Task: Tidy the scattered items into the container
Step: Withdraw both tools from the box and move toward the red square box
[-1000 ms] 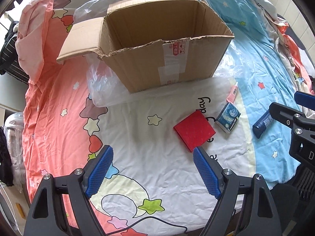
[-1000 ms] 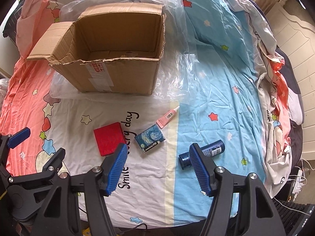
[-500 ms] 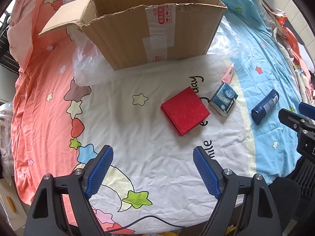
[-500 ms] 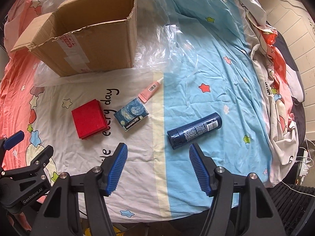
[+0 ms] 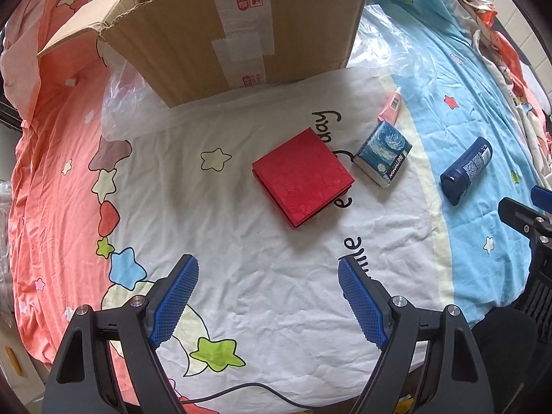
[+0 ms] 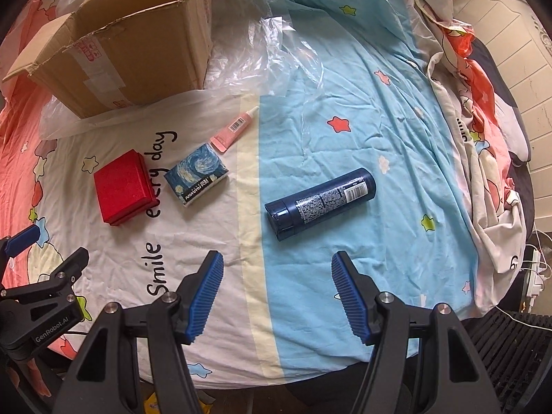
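Both grippers, left gripper (image 5: 267,291) and right gripper (image 6: 277,291), gape wide, holding nothing; red box (image 5: 303,177) and blue bottle (image 6: 319,203) lie on the "Smile" bedsheet (image 6: 155,269) near the cardboard box (image 5: 241,31)

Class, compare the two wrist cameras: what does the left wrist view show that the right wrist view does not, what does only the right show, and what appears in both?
Only the left wrist view: a green star print and a black cable between the open left gripper fingers.

Only the right wrist view: the word "Smile" whole, a white panelled wall, and the open right gripper from behind.

Both: cardboard box, red box, starry-night packet, pink tube, dark blue bottle, clear plastic sheet.
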Demonstrator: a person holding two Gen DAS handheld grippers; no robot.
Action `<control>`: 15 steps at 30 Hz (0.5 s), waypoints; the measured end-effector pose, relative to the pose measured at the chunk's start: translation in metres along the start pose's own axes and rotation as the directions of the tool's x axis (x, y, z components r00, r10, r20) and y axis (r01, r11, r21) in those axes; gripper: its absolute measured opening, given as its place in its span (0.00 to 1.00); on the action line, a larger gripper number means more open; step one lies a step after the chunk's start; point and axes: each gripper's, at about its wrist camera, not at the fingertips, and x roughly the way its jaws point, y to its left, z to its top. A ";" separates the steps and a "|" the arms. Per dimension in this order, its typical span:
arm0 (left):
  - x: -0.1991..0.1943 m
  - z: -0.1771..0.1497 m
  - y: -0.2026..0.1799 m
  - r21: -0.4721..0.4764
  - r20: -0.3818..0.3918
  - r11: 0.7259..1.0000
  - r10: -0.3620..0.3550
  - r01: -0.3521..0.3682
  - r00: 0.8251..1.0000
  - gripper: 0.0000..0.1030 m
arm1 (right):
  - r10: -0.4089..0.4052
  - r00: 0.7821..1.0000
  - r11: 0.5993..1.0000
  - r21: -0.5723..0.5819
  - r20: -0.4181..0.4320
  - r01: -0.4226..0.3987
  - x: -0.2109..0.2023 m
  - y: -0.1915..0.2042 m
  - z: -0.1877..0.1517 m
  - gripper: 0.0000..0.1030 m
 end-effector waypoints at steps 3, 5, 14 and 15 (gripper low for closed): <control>0.005 0.001 -0.006 0.010 0.012 1.000 -0.003 0.003 1.000 0.83 | 0.013 1.000 1.000 0.013 -0.007 -0.013 0.010 -0.006 -0.003 0.60; 0.009 0.003 -0.011 0.014 0.013 1.000 -0.004 0.004 1.000 0.83 | 0.008 1.000 1.000 0.007 -0.012 -0.008 0.017 -0.009 -0.003 0.60; 0.033 0.015 -0.024 0.009 0.039 1.000 0.019 -0.020 0.999 0.83 | 0.012 1.000 0.998 -0.064 0.001 -0.012 0.034 0.006 0.008 0.60; 0.038 0.017 -0.024 0.013 0.031 1.000 0.022 -0.022 0.999 0.83 | 0.010 1.000 0.997 -0.076 0.003 -0.010 0.036 0.011 0.012 0.60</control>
